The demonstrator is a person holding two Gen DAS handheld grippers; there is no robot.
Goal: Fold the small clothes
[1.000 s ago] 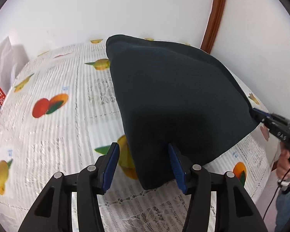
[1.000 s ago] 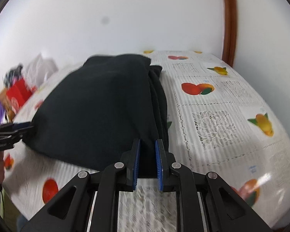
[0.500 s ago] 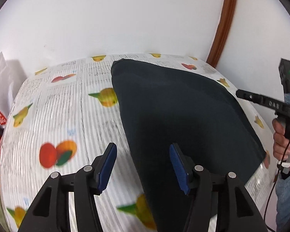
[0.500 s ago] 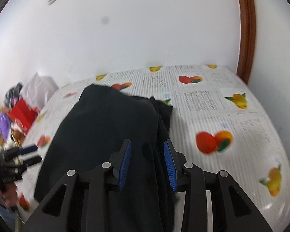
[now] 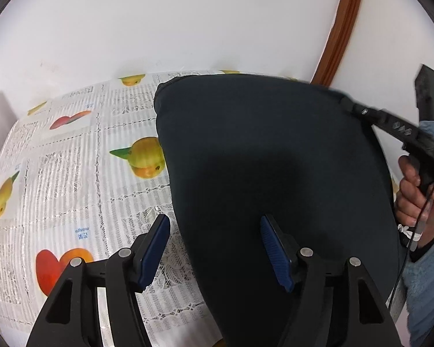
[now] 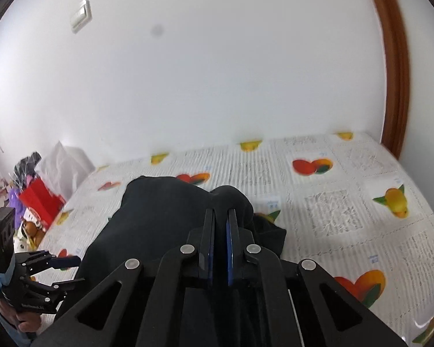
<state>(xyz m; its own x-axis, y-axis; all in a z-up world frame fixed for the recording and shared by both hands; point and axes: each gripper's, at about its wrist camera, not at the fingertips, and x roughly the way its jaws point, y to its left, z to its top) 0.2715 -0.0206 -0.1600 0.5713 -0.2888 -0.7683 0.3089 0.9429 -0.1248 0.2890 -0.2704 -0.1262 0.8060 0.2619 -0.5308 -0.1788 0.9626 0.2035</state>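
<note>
Nearest the left wrist camera, the left gripper (image 5: 215, 240) hangs over the near part of the table, its 2 blue pads (image 5: 156, 248) apart and the jaws opening; the left edge of the dark garment (image 5: 269, 156) lies below the gap, and neither pad presses on it. The right-hand pad stands over the cloth, the left-hand one over the fruit-printed tablecloth (image 5: 72, 173). The garment spreads from the table's near edge toward its far edge by the white wall (image 5: 188, 20), covering the right half of the cloth in this view.

At the garment's far right corner the right gripper (image 5: 350, 104) is closed on the fabric, which is drawn up to its tips; a hand (image 5: 419, 199) in a light blue sleeve (image 5: 425, 286) holds its grip. From the right wrist camera its 2 jaws stand nearly together with dark cloth bunched between them.

Beyond the table's left end sit a red bag (image 6: 42, 199) and a white bag (image 6: 63, 170). A brown door frame (image 6: 393, 66) rises at the far right corner
</note>
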